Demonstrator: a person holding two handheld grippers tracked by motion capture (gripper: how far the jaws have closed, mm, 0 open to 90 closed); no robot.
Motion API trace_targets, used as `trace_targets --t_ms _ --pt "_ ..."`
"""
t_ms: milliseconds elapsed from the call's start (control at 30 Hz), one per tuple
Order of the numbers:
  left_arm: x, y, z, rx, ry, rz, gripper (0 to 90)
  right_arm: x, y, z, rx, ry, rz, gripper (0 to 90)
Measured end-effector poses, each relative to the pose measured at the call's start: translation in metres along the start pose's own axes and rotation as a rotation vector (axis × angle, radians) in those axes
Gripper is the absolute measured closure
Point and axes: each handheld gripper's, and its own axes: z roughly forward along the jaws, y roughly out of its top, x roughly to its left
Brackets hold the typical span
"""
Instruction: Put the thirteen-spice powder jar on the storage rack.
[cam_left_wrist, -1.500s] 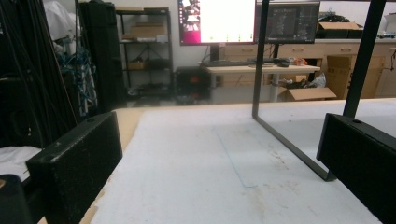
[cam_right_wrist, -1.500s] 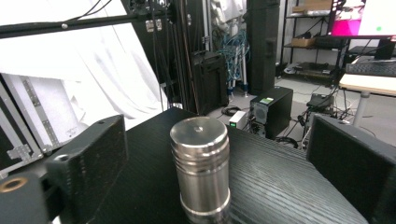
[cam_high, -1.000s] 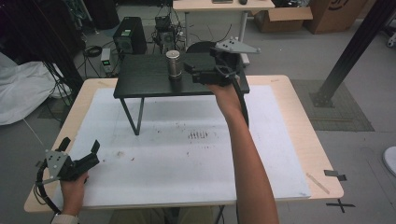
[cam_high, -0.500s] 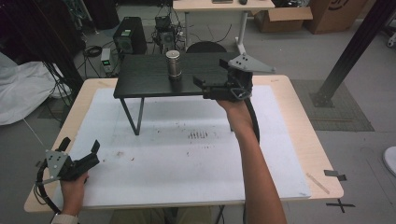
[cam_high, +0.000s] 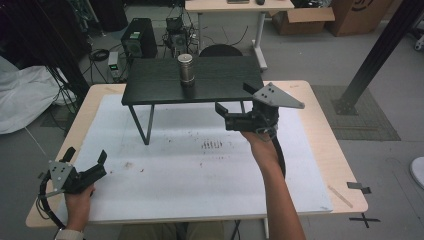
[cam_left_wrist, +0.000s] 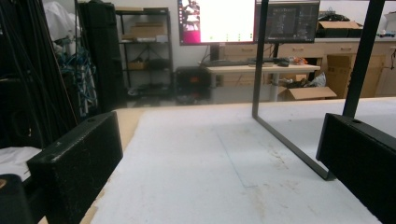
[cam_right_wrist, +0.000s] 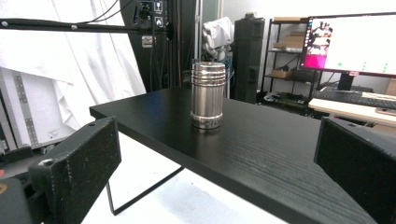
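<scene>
Steel canister (cam_high: 186, 68) stands upper centre on the black shelf (cam_high: 225, 80); your right gripper (cam_high: 239, 107), jaws spread, seems mid-approach, left gripper (cam_high: 87, 162) spread empty, lower left.

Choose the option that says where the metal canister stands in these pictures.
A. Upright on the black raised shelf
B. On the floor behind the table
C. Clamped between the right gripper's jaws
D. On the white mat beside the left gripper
A: the metal canister stands upright on the black raised shelf, apart from the open right gripper in front of it, while the left gripper rests far off on the white mat.
</scene>
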Motion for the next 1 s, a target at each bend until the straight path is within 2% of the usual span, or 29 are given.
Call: trace_targets --t_ms 167,367,667,1000 --pt "0.0 0.0 0.0 0.001 0.001 0.0 0.8 0.002 -0.009 -0.013 -0.025 -0.004 0.0 0.3" --pt "0.0 0.0 0.0 0.001 0.001 0.001 0.8 0.003 -0.03 -0.035 -0.033 -0.021 0.008 0.3" --pt "0.0 0.0 0.0 0.003 0.001 0.002 1.0 0.0 -0.061 -0.06 -0.052 -0.074 0.039 0.0" --pt "0.0 0.0 0.0 0.002 0.001 0.002 1.0 -0.01 -0.099 -0.075 -0.053 -0.152 0.052 0.0"
